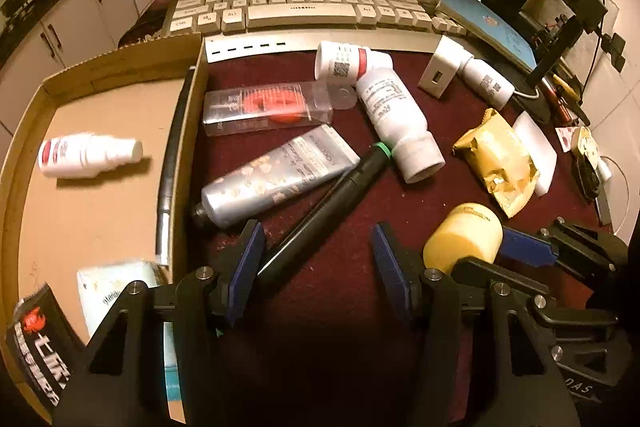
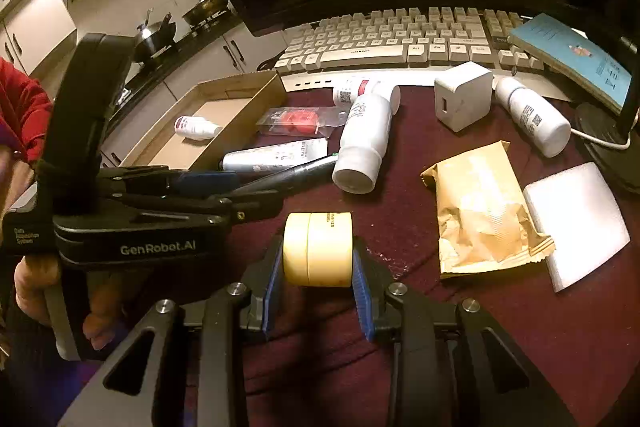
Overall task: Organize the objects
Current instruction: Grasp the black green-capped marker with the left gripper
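Note:
My left gripper (image 1: pixel 316 247) stands open over the dark red mat. The lower end of a black pen (image 1: pixel 332 203) with a green ring lies just inside its left finger, and neither pad presses on it. A silver tube (image 1: pixel 276 175) lies just beyond that finger, beside the cardboard box (image 1: pixel 100 211). In the box lies a small white spray bottle (image 1: pixel 88 155). My right gripper (image 2: pixel 318 267) is shut on a yellow jar (image 2: pixel 318 249), which lies on its side between the blue pads. The jar (image 1: pixel 464 235) also shows at the right of the left wrist view.
On the mat lie a clear packet with a red item (image 1: pixel 268 107), white bottles (image 1: pixel 400 123), a white charger cube (image 2: pixel 464 99), a yellow packet (image 2: pixel 484 219) and a white pad (image 2: pixel 576 223). A keyboard (image 1: pixel 304 3) and a monitor stand behind. A person's hand (image 2: pixel 32 279) holds the left gripper.

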